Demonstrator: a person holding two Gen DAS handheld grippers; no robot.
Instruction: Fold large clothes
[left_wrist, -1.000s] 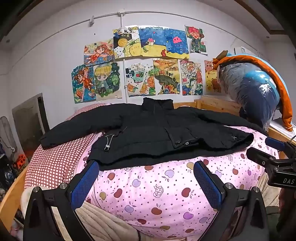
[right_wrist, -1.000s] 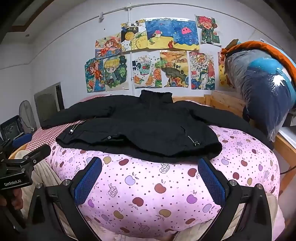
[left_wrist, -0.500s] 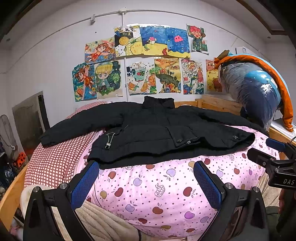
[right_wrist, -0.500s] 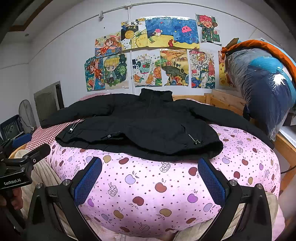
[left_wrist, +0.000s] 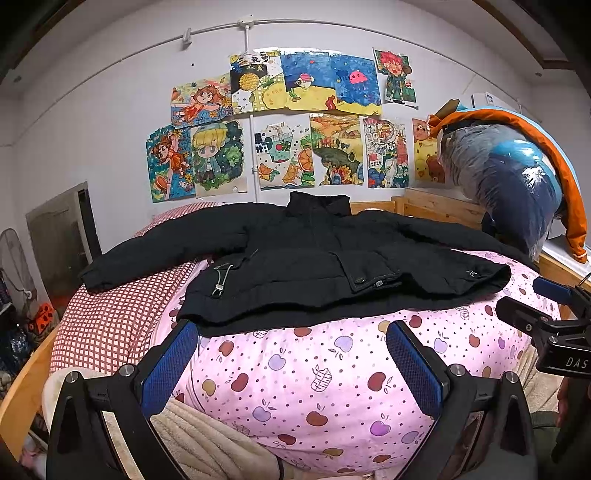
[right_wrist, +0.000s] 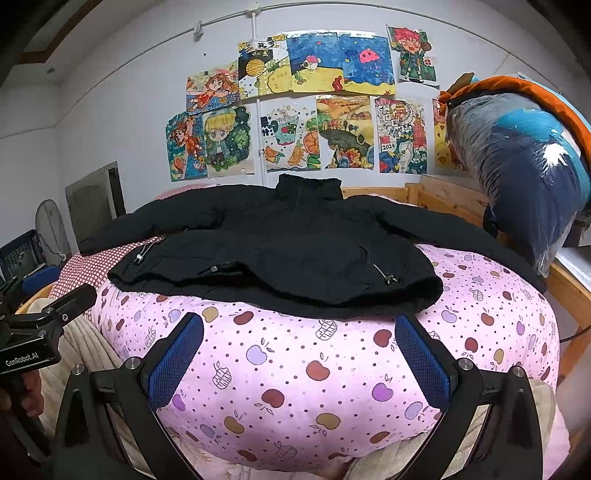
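- The left claw (left_wrist: 291, 354) hangs wide apart and empty, just short of the black jacket (left_wrist: 314, 254)'s hem.
- That jacket lies spread flat on the pink apple-print quilt (left_wrist: 332, 376) of the bed, collar toward the wall drawings, both sleeves stretched outward; no fold looks made yet, so I'd judge everything remains to do.
- The right claw (right_wrist: 299, 350) is likewise wide and empty, near the hem's right corner.

You have a bare strip of pink apple-print quilt (left_wrist: 332, 376) in front of the black jacket's (left_wrist: 314, 254) hem, wide enough for either tool. Right of the jacket, the plastic-wrapped bedding bundle (right_wrist: 524, 166) and wooden bed rail (right_wrist: 569, 288) close off that side.
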